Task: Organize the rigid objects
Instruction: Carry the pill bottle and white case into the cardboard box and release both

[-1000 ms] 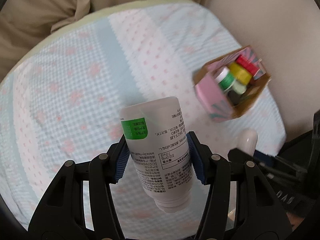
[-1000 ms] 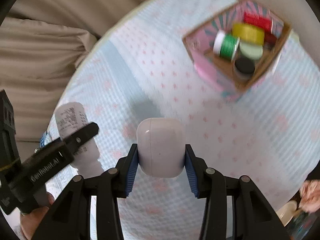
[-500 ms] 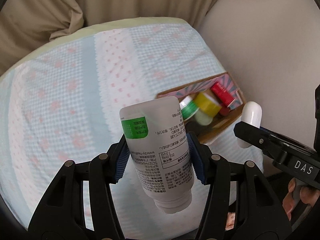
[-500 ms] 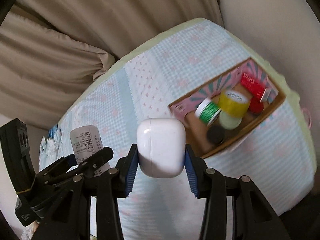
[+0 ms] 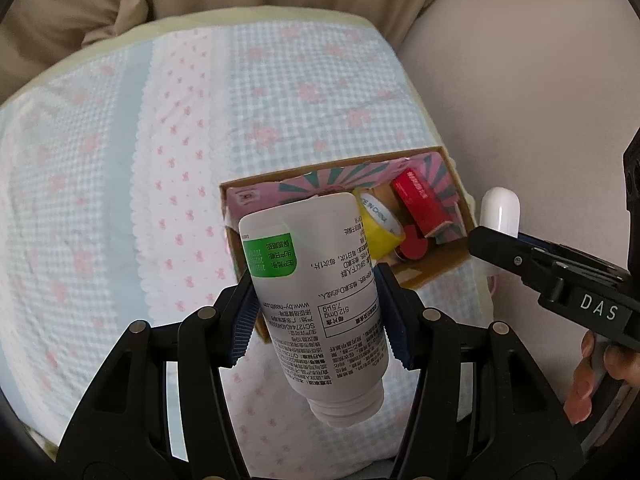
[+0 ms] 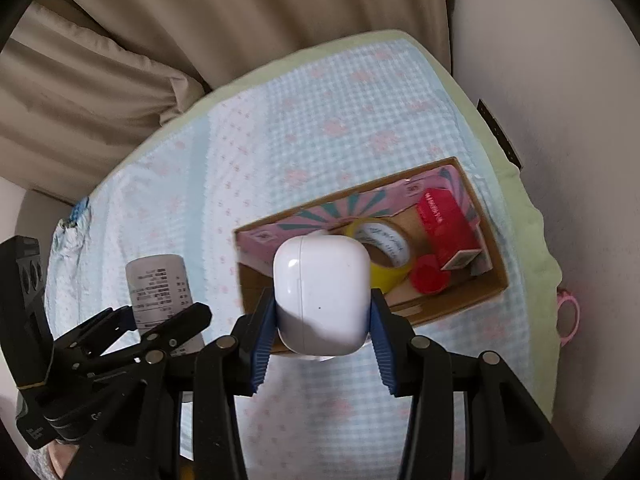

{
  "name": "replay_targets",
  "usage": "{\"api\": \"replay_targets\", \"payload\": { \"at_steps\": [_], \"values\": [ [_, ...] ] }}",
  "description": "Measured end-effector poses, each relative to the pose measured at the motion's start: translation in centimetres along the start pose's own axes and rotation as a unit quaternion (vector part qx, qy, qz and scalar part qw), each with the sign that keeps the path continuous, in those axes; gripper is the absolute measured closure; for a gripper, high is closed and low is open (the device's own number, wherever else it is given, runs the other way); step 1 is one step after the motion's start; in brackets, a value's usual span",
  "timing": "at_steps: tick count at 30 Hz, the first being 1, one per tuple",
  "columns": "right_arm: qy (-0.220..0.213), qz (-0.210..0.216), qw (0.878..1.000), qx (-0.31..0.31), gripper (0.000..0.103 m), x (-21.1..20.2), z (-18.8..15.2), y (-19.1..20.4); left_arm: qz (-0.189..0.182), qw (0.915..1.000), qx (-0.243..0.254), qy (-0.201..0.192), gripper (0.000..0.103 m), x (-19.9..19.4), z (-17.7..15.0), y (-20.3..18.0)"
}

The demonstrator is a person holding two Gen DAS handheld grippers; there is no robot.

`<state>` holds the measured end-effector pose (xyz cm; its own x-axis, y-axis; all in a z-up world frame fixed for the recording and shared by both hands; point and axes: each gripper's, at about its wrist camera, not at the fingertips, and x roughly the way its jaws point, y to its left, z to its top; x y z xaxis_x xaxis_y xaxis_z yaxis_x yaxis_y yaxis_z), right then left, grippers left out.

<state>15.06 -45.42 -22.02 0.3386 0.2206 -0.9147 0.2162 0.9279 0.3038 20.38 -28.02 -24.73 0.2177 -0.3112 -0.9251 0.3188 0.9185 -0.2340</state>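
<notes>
My left gripper point(image 5: 318, 318) is shut on a white pill bottle point(image 5: 316, 292) with a green label, cap end towards the camera, held above the near left part of a cardboard box point(image 5: 456, 196). My right gripper point(image 6: 322, 334) is shut on a white earbuds case point(image 6: 322, 296), held above the same box point(image 6: 490, 248). The box holds a yellow tape roll point(image 6: 386, 256), a red packet point(image 6: 446, 224) and a red cap point(image 6: 430, 276). The bottle shows in the right wrist view point(image 6: 160, 292), the case in the left wrist view point(image 5: 500, 210).
The box lies on a bed with a blue-and-pink checked cover point(image 5: 100, 184), close to its right edge by a pale wall point(image 5: 540, 80). Beige curtains point(image 6: 160, 40) hang behind the bed. A pink ring point(image 6: 568, 316) hangs off the bed's edge.
Both grippers have moved towards the box with their objects held; the box now sits right under and behind the bottle and the case.
</notes>
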Motion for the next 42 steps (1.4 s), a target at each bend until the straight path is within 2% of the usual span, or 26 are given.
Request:
{"api": "replay_targets", "payload": {
  "at_steps": [8, 18, 23, 28, 29, 31, 32, 33, 35, 36, 37, 38, 42],
  "values": [
    [0.052, 0.004, 0.999, 0.001, 0.062, 5.6, 3.3, -4.4, 0.014, 0.9982, -0.032, 0.048, 0.051, 5.9, 1.5, 0.9],
    [0.115, 0.008, 0.993, 0.009, 0.062, 12.8, 5.9, -8.0, 0.037, 0.9916, -0.043, 0.116, 0.051, 12.9, 2.0, 2.5],
    [0.14, 0.011, 0.99, 0.011, 0.062, 15.0, 6.2, -8.3, 0.048, 0.9903, -0.022, 0.129, 0.051, 14.9, 1.9, 2.1],
    [0.163, 0.014, 0.986, 0.003, 0.062, 16.4, 5.9, -8.2, 0.06, 0.9898, -0.013, 0.128, 0.051, 15.2, 1.8, 1.7],
    [0.168, 0.016, 0.986, 0.001, 0.062, 16.7, 5.8, -8.1, 0.065, 0.9894, -0.01, 0.129, 0.049, 15.3, 1.9, 1.5],
    [0.175, 0.013, 0.984, -0.009, 0.062, 17.1, 5.9, -7.8, 0.068, 0.9892, -0.001, 0.13, 0.02, 15.2, 2.2, 1.0],
    [0.175, 0.009, 0.984, -0.014, 0.061, 17.3, 5.9, -7.7, 0.069, 0.9895, 0.005, 0.127, 0.002, 15.0, 2.3, 0.6],
    [0.175, 0.001, 0.984, -0.021, 0.056, 17.4, 5.9, -7.5, 0.065, 0.9905, 0.01, 0.121, 0.0, 14.7, 2.4, 0.3],
    [0.175, -0.043, 0.983, -0.023, 0.017, 17.6, 6.0, -7.4, 0.056, 0.9913, 0.016, 0.118, 0.0, 14.5, 2.5, -0.2],
    [0.17, -0.066, 0.983, -0.02, 0.012, 17.4, 6.0, -7.6, 0.055, 0.991, 0.015, 0.121, 0.0, 14.5, 2.4, -0.3],
    [0.164, -0.054, 0.985, -0.014, 0.002, 17.2, 6.0, -7.7, 0.053, 0.991, 0.014, 0.122, 0.0, 14.5, 2.3, -0.3],
    [0.164, -0.026, 0.986, 0.0, 0.0, 17.1, 5.9, -7.9, 0.05, 0.9913, 0.011, 0.121, 0.0, 14.6, 2.2, -0.3],
    [0.177, -0.034, 0.984, 0.009, 0.0, 17.3, 5.3, -8.2, 0.051, 0.991, 0.009, 0.123, 0.0, 14.8, 1.9, -0.5]
  ]
}}
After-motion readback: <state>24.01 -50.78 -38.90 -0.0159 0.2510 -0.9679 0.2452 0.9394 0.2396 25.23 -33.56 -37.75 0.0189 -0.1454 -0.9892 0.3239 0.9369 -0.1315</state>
